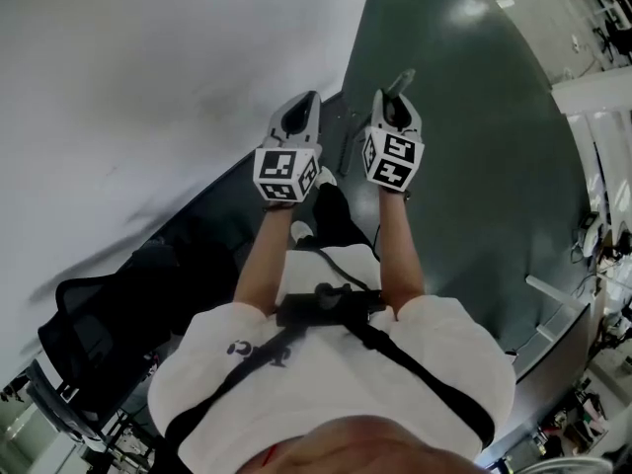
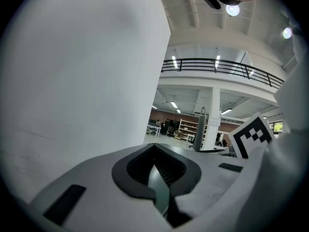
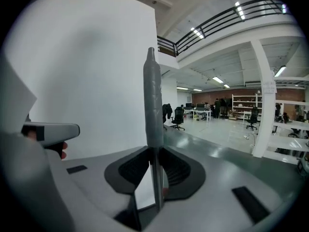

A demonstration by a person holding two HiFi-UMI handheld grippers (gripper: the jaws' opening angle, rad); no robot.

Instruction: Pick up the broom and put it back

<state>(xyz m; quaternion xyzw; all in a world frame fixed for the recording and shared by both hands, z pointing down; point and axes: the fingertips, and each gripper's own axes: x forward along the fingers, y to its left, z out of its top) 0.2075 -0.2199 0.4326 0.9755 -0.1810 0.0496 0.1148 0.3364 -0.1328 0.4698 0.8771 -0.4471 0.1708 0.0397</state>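
Observation:
The broom shows only as a grey handle (image 3: 153,100) that stands upright out of my right gripper (image 3: 153,151), whose jaws are shut on it. From the head view its tip (image 1: 399,81) pokes out past the right gripper (image 1: 394,117); the brush end is hidden. My left gripper (image 1: 300,118) is level with the right one, close to its left, nearer the white wall. Its jaws (image 2: 155,161) meet at the tips with nothing between them. In the left gripper view the handle (image 2: 199,128) rises beside the right gripper's marker cube (image 2: 253,134).
A large white wall (image 1: 148,77) fills the left, with a dark base strip along its foot. A dark green floor (image 1: 474,117) runs ahead and to the right. A black office chair (image 1: 94,314) stands behind at the left. White posts (image 3: 263,105) and distant desks stand at the right.

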